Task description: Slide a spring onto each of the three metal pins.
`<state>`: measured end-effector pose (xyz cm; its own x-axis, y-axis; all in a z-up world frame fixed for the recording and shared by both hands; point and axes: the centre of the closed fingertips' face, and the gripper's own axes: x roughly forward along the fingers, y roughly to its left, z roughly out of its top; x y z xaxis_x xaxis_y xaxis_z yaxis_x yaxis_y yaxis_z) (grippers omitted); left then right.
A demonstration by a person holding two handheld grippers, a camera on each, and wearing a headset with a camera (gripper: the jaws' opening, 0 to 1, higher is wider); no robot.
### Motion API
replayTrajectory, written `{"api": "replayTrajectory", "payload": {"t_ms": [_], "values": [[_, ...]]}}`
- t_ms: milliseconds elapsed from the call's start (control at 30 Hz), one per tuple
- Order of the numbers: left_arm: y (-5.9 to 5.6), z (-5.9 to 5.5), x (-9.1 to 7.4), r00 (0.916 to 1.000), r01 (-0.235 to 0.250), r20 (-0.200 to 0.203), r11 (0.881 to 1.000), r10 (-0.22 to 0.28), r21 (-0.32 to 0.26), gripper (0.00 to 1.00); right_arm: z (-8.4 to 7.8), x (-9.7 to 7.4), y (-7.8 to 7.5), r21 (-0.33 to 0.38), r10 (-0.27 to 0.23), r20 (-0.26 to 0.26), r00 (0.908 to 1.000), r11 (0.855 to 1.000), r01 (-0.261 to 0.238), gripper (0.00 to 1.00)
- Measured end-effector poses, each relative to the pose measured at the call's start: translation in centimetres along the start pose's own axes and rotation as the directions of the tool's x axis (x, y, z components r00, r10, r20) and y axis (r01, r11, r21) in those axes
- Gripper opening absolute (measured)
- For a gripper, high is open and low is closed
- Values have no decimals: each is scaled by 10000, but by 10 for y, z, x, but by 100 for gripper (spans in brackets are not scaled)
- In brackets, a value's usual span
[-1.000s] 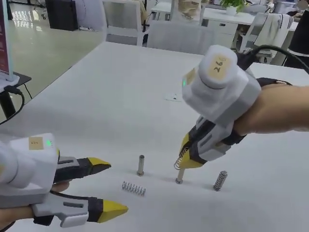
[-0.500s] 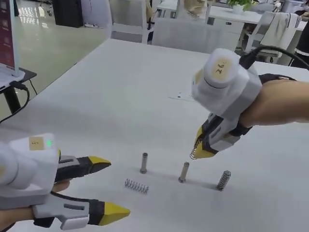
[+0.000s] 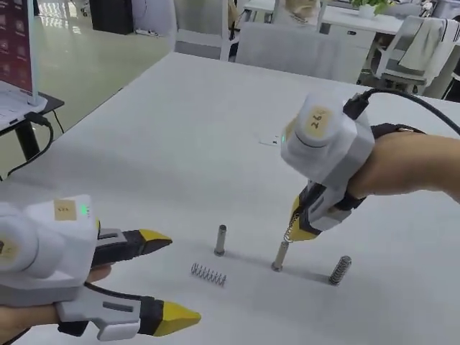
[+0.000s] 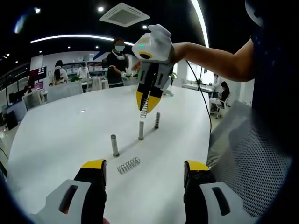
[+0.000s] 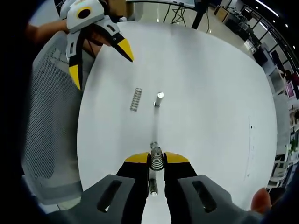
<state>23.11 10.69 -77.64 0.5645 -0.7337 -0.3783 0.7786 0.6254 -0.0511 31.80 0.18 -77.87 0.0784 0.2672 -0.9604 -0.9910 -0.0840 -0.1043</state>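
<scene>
1. Right gripper [image 3: 302, 233]: jaws pinched on a spring [image 3: 290, 228], which is gripped near its upper end and hangs down at a slight tilt. In the right gripper view the coil [image 5: 157, 158] sits between the yellow tips.
2. The spring's lower end is right at the top of the middle pin [image 3: 279, 256]. The left gripper view shows the spring [image 4: 144, 108] just above that pin [image 4: 141, 130]. Contact cannot be confirmed.
3. Left pin [image 3: 221, 240]: upright and bare, at 9 o'clock from the middle pin.
4. Right pin [image 3: 339, 270]: upright, at 4 o'clock from the middle pin, with a spring coiled round its shaft.
5. Loose spring [image 3: 208, 274]: lying flat on the white table [image 3: 165, 129], between 6 and 7 o'clock from the left pin, touching neither pin.
6. Left gripper [image 3: 172, 279]: at 7 o'clock in the head view, jaws spread wide with nothing between them. Its tips point toward the loose spring, well short of it.
</scene>
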Motion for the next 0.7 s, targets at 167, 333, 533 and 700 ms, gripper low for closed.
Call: {"api": "replayTrajectory", "payload": {"t_ms": [167,333,533,700], "values": [[1,-1,1,10000,16,-18,10000,-16,-15,63,-1,6,-4,-40,27,-11,10000,10000,-27,9],[1,-1,2,10000,57,-8,10000,-57,-25,63,-2,8,-6,-38,111,-96,9999,9999,-112,9],[2,-1,3,10000,86,-20,10000,-86,-11,63,-3,13,-4,-9,239,-186,9995,9997,-239,9],[1,-1,2,9999,118,-7,9999,-118,-35,62,-4,19,-3,21,327,-273,9991,9995,-326,9]]}}
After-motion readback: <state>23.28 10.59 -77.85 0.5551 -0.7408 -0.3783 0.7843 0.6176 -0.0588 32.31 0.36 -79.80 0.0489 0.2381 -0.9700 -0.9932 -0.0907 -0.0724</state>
